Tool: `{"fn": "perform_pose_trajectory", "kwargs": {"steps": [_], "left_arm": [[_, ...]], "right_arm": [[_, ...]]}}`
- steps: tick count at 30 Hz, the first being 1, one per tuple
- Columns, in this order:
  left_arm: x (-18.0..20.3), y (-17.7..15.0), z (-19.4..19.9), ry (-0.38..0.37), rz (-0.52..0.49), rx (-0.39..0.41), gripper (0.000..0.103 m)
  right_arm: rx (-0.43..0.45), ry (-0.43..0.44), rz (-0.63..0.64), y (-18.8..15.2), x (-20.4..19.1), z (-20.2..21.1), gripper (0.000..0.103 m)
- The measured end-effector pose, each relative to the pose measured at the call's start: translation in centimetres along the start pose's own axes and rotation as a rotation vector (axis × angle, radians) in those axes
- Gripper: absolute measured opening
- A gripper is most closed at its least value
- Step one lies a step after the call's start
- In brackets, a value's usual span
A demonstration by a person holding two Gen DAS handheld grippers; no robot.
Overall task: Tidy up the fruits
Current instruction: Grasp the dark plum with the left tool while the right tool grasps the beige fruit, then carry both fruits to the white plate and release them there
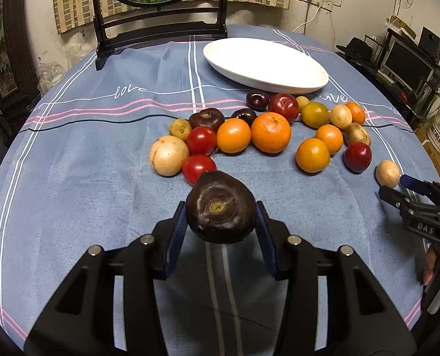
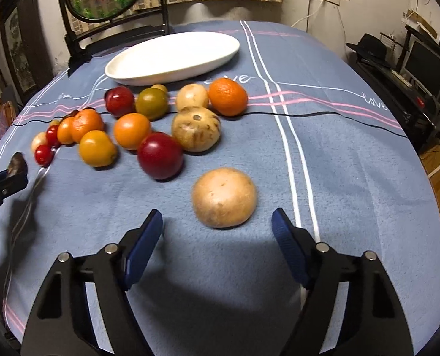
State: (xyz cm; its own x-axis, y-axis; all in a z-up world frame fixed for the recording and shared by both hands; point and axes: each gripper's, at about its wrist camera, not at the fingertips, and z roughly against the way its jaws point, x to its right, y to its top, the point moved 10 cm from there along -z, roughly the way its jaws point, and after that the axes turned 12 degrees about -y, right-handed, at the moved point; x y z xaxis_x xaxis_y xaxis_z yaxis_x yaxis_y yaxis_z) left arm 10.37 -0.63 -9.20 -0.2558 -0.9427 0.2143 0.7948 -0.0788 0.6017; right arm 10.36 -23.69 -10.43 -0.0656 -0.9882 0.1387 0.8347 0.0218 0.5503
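The blue-padded fingers (image 1: pixel 178 222) of the left gripper (image 1: pixel 221 222) are clamped on a dark purple fruit (image 1: pixel 220 207), which is lifted clear of the blue plaid tablecloth (image 1: pixel 101 163). Beyond it lies a loose cluster of oranges, red and tan fruits, and behind them an empty white oval plate (image 1: pixel 264 65). At the right edge the right gripper (image 1: pixel 398 188) reaches toward a lone tan fruit (image 1: pixel 387 173).

In the right wrist view, the right gripper (image 2: pixel 217 225) has its fingers (image 2: pixel 144 237) spread apart, gripping nothing; the tan fruit (image 2: pixel 224 197) rests on the cloth just ahead, between their tips but untouched. The left gripper shows at the left edge, holding the dark fruit.
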Motion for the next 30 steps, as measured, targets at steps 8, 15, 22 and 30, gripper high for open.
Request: {"fn": "perform_pose_trajectory", "kwargs": {"steps": [8, 15, 22, 30], "left_arm": [[0.0, -0.3, 0.0, -0.010, 0.000, -0.006, 0.046], [0.4, -0.1, 0.2, -0.019, -0.017, 0.002, 0.046], [0.4, 1.3, 0.7, -0.006, -0.060, 0.002, 0.046], [3.3, 9.1, 2.2, -0.028, -0.190, 0.071, 0.046]], "right_arm": [[-0.037, 0.017, -0.046, 0.6, 0.7, -1.2, 0.051], [-0.033, 0.024, -0.045, 0.7, 0.6, -1.1, 0.046], [0.025, 0.043, -0.030, 1.8, 0.5, 1.3, 0.046], [0.182, 0.104, 0.043, 8.4, -0.8, 5.7, 0.046]]}}
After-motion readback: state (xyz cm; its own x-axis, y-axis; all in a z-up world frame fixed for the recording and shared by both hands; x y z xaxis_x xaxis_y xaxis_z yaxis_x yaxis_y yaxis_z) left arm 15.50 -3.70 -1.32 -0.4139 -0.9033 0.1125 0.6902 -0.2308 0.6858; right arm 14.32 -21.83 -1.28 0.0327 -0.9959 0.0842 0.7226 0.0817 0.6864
